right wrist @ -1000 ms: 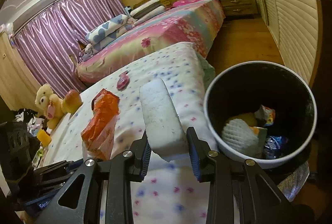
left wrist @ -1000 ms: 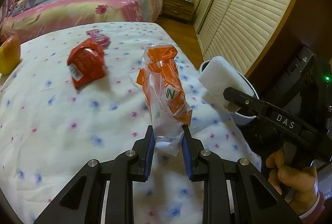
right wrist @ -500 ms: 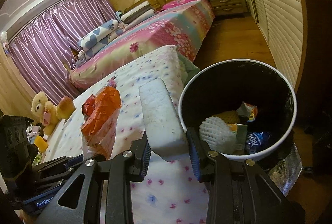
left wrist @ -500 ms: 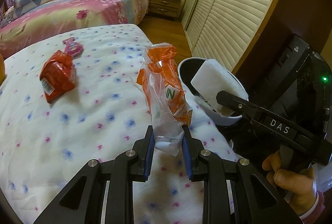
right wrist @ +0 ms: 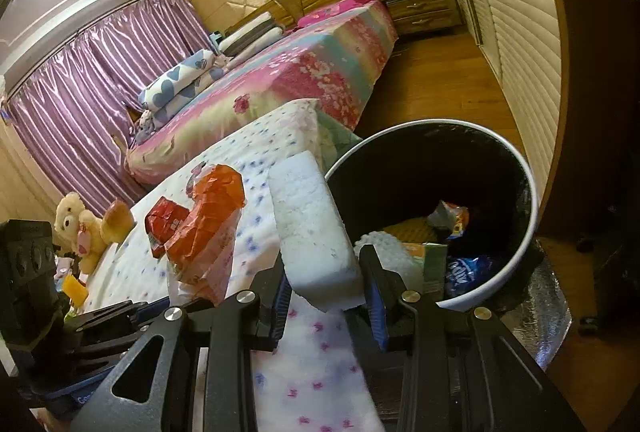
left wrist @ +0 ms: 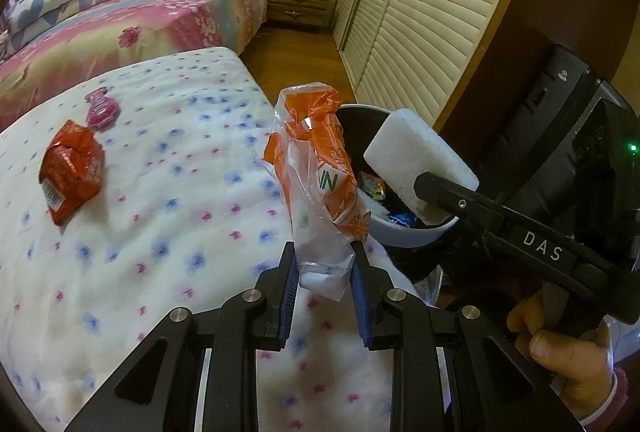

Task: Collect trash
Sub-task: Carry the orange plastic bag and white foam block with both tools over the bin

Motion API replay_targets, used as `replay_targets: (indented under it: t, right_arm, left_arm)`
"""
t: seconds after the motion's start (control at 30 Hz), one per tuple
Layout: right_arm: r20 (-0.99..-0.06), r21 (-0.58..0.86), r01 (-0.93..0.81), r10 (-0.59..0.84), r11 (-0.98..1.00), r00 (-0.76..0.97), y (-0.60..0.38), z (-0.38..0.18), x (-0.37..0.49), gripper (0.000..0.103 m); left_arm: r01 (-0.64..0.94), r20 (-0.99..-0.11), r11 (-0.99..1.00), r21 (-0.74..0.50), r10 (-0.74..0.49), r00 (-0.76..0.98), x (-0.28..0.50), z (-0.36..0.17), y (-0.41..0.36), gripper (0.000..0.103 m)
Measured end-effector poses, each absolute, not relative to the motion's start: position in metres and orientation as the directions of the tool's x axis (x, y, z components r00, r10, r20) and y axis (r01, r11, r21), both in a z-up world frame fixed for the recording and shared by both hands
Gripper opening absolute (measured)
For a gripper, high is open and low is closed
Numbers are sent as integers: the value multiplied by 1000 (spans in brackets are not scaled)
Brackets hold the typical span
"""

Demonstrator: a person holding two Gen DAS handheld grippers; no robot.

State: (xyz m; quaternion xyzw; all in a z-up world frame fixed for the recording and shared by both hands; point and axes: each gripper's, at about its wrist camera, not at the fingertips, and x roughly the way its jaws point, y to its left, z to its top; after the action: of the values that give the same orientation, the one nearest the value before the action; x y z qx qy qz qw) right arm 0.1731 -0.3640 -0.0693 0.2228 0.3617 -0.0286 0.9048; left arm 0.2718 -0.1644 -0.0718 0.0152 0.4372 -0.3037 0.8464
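right gripper (right wrist: 326, 296) clamped foam (right wrist: 312, 232), frame centre | bin (right wrist: 520, 168) right | wrapper (right wrist: 208, 228) left

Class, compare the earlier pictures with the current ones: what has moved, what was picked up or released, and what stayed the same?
Both grippers carried their loads toward the trash bin, which looms nearer in both views. The foam block now partly overlaps its rim. Nothing was picked up or released: the left gripper still clamps the orange wrapper, the right gripper the block. The red packet stayed on the bed.
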Motion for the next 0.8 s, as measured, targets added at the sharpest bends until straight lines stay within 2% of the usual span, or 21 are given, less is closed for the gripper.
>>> replay_targets:
  t: [0.8]
  right_arm:
    - [-673, 381, 305, 36, 873, 739, -413, -71, 169, 33]
  left_arm:
    - [577, -766, 786, -224, -508, 394, 293, -75, -219, 24]
